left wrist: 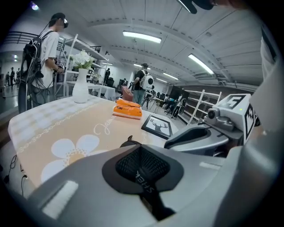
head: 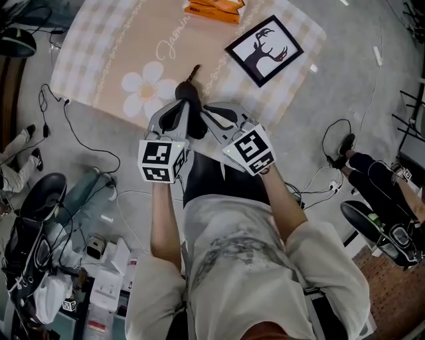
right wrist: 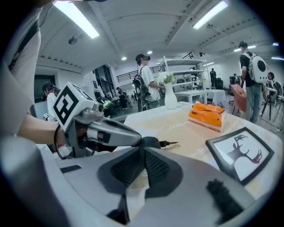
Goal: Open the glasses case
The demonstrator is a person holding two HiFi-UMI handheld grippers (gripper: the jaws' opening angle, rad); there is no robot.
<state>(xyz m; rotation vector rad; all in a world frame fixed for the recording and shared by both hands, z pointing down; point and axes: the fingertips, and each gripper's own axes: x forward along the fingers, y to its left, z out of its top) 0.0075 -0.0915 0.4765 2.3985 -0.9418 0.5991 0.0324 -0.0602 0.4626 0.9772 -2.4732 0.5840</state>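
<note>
Nearest the person, both grippers sit at the near edge of the bench (head: 99,73). The left gripper (head: 180,106) has its pads pressed together with nothing visible between them. The right gripper (head: 208,111) also has its tips together and looks empty. Their noses crowd one spot, just short of the glasses case (head: 188,93).

The case is a small dark pod lying on the flowered cloth, beside the white flower print (head: 143,89) and close to the bench's near edge. The left gripper's tip looks to be at or against it, though whether they touch I cannot tell.

The case's long axis runs from near to far, leaning a little right at the far end. There a thin dark pull (head: 194,69) points away toward the deer picture (head: 264,50). The orange pack (head: 214,9) lies beyond.

The likely trouble is that closed tips can only push. A nudge would probably slide the light case over the cloth or ruck the fabric rather than part the case. Pulling it nearward could tip it off the edge. Two grippers this close may also knock each other.
</note>
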